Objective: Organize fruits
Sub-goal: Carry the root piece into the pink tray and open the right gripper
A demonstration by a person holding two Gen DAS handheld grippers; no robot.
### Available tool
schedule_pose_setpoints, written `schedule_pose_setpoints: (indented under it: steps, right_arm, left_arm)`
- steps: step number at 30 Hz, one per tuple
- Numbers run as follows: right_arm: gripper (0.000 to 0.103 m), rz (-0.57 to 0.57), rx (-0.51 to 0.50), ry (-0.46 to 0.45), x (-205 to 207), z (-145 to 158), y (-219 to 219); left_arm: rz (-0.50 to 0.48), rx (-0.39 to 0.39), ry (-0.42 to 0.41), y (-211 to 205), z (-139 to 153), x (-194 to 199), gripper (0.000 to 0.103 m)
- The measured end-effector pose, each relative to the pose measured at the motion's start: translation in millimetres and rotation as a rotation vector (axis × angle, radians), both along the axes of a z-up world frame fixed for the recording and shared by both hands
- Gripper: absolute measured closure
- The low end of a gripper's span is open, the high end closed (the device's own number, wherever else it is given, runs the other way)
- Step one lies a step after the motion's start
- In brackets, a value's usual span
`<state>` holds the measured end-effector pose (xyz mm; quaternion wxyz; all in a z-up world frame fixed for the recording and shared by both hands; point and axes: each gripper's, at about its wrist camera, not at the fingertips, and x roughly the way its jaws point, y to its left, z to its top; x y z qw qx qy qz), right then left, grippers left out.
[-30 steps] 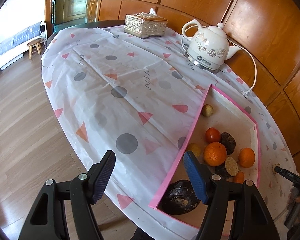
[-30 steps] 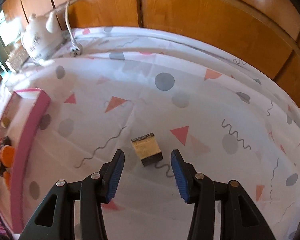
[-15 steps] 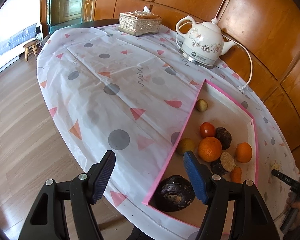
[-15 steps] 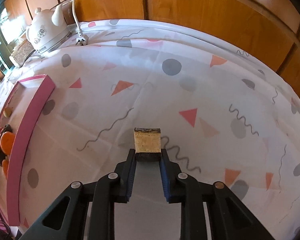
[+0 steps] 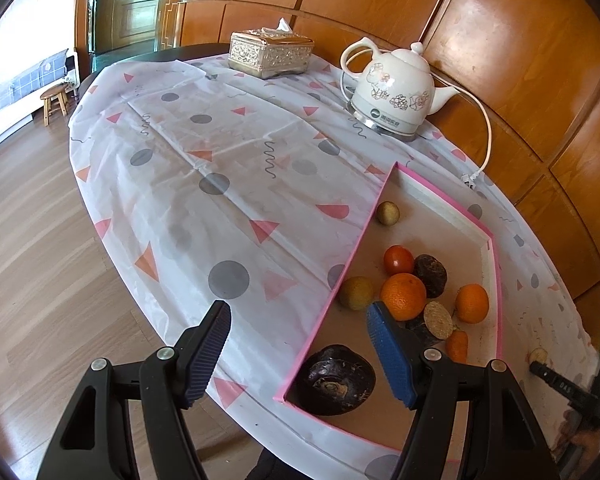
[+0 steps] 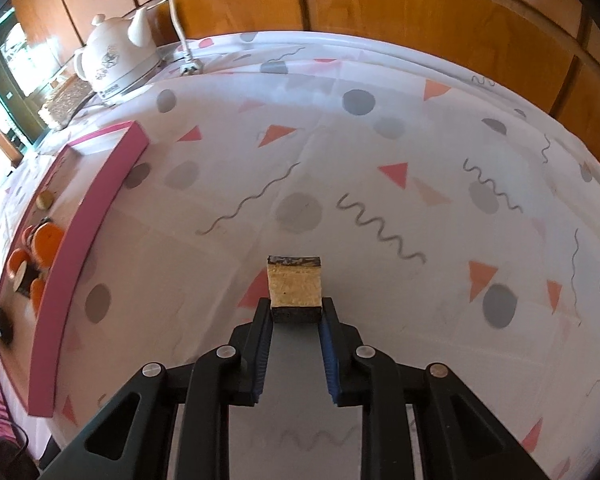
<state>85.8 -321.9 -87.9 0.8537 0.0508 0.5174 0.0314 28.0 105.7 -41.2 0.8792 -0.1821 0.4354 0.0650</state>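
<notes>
The right gripper (image 6: 296, 312) has just been closing and now clamps a small cut block of fruit (image 6: 295, 288) by its two side faces, just above the bench (image 6: 380, 160), well right of the pink tray (image 6: 96, 208). The block looks light and stiff, perhaps crumbly, its pale cut face up and its dark-rinded ends pointing away from the fingers (image 6: 262, 344). The left gripper (image 5: 300, 344) hangs released over the tray's near edge, grasping nothing.

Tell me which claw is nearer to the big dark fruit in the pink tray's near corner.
Left. The left claw hovers open just over the big dark fruit; the right claw, shut on a cut block, is beyond the pink tray.
</notes>
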Motion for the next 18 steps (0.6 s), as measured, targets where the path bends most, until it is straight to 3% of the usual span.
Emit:
schedule_pose_setpoints:
  steps: [18]
  right_arm:
    - [0.081, 0.14, 0.041, -0.011, -38, 5, 52]
  left_arm:
    - [0.016, -0.028, -0.016, 7, 4, -7, 0.03]
